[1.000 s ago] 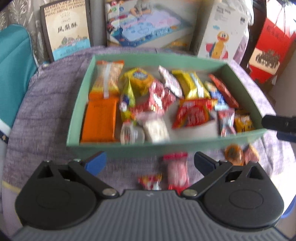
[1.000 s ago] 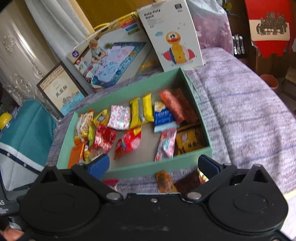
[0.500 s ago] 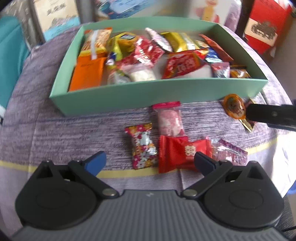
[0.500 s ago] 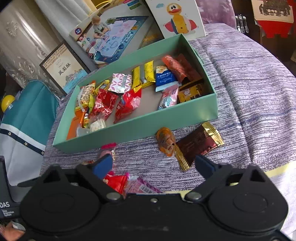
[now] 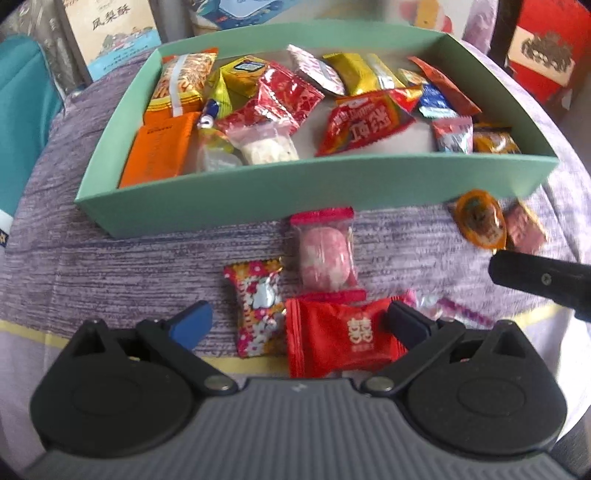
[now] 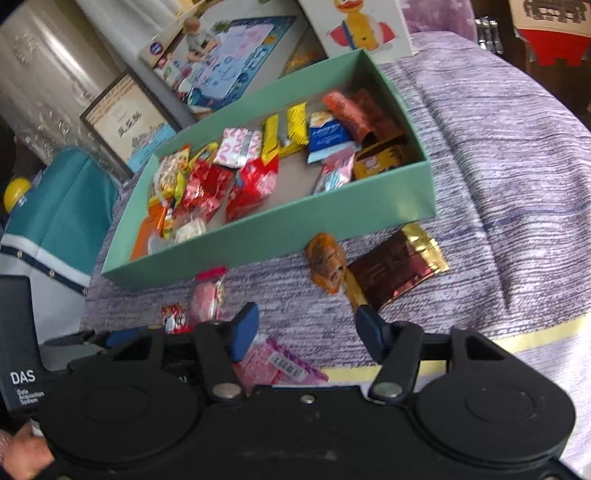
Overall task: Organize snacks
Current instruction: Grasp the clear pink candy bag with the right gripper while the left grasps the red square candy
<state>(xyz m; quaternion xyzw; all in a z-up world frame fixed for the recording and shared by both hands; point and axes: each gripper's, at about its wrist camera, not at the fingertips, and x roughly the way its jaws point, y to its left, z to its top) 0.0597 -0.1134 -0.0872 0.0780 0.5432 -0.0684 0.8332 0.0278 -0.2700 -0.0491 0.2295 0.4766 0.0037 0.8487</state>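
two open tongs over six loose snacks

the left tongs (image 5: 295, 323) hang with jaws wide and hold nothing. between the tips lie two packets: a flowered candy (image 5: 256, 306) and a red packet (image 5: 340, 338), side by side and touching. just beyond them a pink sweet (image 5: 325, 251) in clear wrap lies with its far end touching the box wall.

the right tongs (image 6: 308, 330) are open too, set narrower, and hold nothing. a pink packet (image 6: 279, 363) with a barcode lies under the left tip, partly hidden by the body. the right tip is at the gold end of a brown bar (image 6: 397, 267), though whether it touches cannot be told. an orange sweet (image 6: 327, 264) lies just left of the bar, against it and close to the box.

that makes six snacks loose on the purple cloth (image 6: 498, 184), all on the near side of the box.

the one green box (image 5: 314, 184) is open and shallow. about fifteen packets lie inside, overlapping, so the count is rough: an orange bar (image 5: 159, 155) at the near left corner, a big red bag (image 5: 365, 123) mid-box, two yellow packets (image 6: 286, 131) and a blue packet (image 6: 328, 134) toward the back.

behind the box stand three cartons: a framed one (image 6: 129, 122), a play-mat one (image 6: 221, 55) and a duck one (image 6: 362, 26). a red box (image 5: 543, 48) stands to the right.
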